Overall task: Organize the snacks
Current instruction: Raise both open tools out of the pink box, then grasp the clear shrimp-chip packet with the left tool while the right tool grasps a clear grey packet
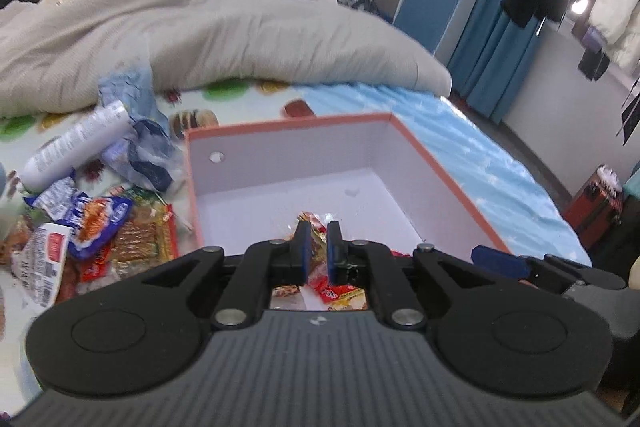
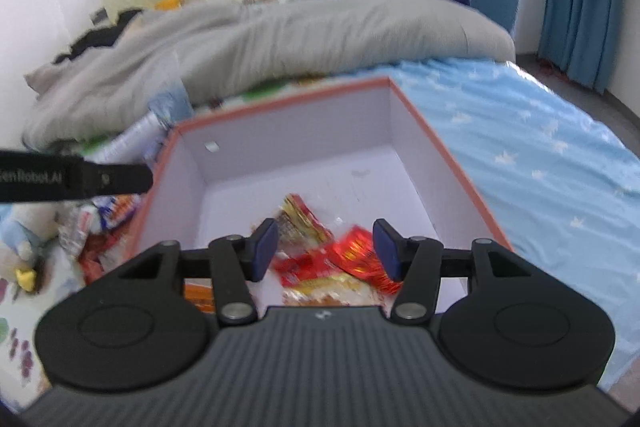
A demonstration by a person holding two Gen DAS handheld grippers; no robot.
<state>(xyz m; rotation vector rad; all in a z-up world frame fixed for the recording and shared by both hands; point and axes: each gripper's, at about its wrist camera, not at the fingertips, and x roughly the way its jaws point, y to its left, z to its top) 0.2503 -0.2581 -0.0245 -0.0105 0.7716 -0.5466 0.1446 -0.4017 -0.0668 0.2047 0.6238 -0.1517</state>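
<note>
Left gripper (image 1: 318,247): black linkage arms, silver pivot pins, blue pads (image 1: 303,247) on black fingers, ribbed grey housing, two round black discs.
Right gripper (image 2: 326,251): same build, blue pads (image 2: 266,247). White lettering on the left gripper's black side in the right view.

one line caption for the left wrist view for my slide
Left gripper pinching a red snack packet over the orange-rimmed white box, with more snack packets piled on the bed beside it.
</note>
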